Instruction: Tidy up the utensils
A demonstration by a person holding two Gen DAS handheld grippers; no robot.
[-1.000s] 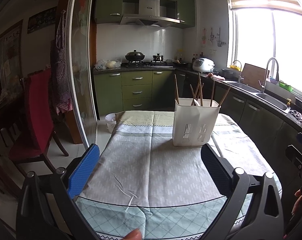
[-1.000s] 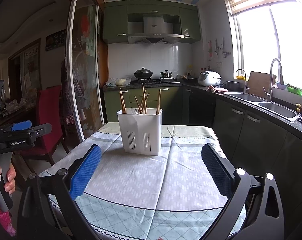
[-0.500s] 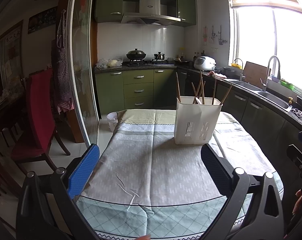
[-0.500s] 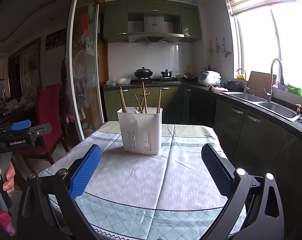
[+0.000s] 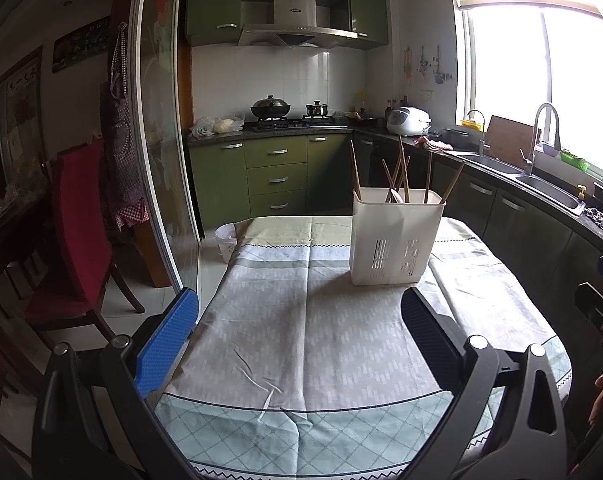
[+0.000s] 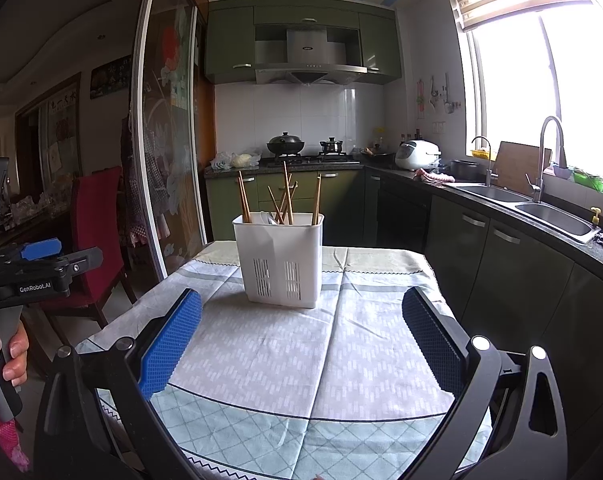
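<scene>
A white slotted utensil holder stands upright on the clothed table, with several wooden chopsticks sticking up out of it. My left gripper hangs open over the near part of the table, well short of the holder, with nothing between its fingers. My right gripper is open too and holds nothing, a little back from the holder. In the right wrist view the left tool shows at the far left, held by a hand.
A red chair stands left of the table beside a glass sliding door. Green cabinets, a stove with pots and a sink counter line the back and right. A small white bin sits on the floor past the table.
The left wrist view has drifted slightly, so the holder sits a little higher and further right. The right gripper has barely moved. Both grippers stay open.
</scene>
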